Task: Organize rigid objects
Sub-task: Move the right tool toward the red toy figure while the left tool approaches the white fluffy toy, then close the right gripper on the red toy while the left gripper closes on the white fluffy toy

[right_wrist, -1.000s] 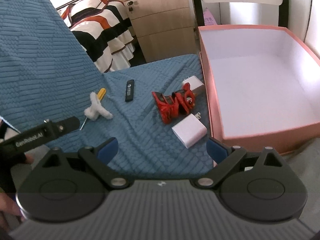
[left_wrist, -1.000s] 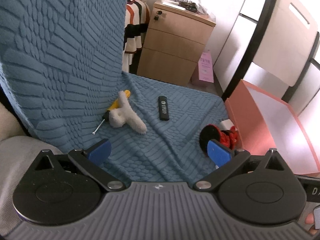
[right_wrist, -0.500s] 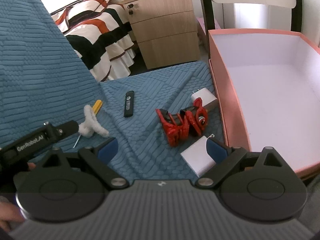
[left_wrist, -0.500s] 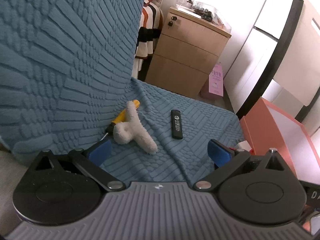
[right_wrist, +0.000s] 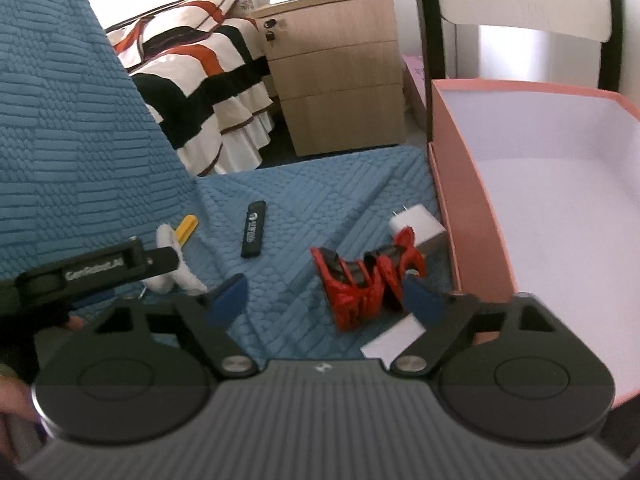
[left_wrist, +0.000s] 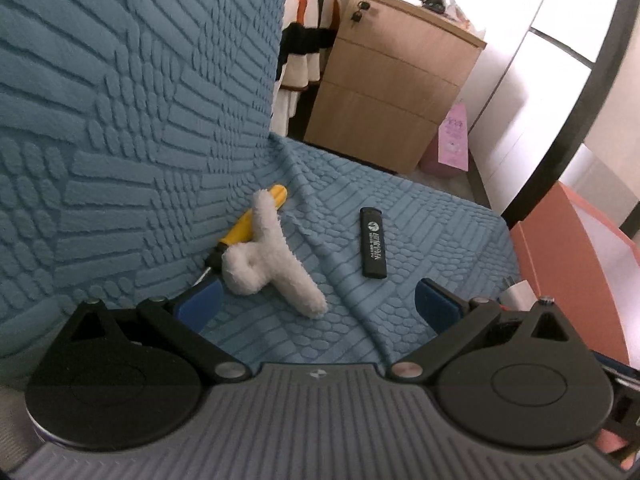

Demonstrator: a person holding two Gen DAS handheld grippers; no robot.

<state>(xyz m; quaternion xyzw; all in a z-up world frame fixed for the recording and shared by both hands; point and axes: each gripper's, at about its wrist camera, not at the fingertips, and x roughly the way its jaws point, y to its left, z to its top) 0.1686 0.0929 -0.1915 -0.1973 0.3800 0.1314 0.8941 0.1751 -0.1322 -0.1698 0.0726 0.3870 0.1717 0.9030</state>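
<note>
On the blue textured cover lie a yellow-handled screwdriver (left_wrist: 256,220), a white fluffy piece (left_wrist: 272,264) across it, and a black lighter (left_wrist: 373,242). My left gripper (left_wrist: 318,303) hangs open just in front of the fluffy piece, holding nothing. In the right wrist view a red plastic toy (right_wrist: 360,284) lies between a white charger (right_wrist: 418,224) and a white block (right_wrist: 394,344). My right gripper (right_wrist: 326,300) is low over the toy and its jaws are closing. The toy sits between the pads, which are not pressing on it.
A pink box (right_wrist: 460,208) with a white inside stands open right of the toy. Behind are a wooden drawer unit (right_wrist: 340,80), a striped bedspread (right_wrist: 200,80) and a chair (right_wrist: 520,0). The cover rises steeply on the left (left_wrist: 120,120). The left gripper's black housing (right_wrist: 100,270) shows near the fluffy piece.
Both grippers came down and forward. The left one closed in on the fluffy piece and screwdriver. The right one now stands over the red toy with its jaws narrower.
</note>
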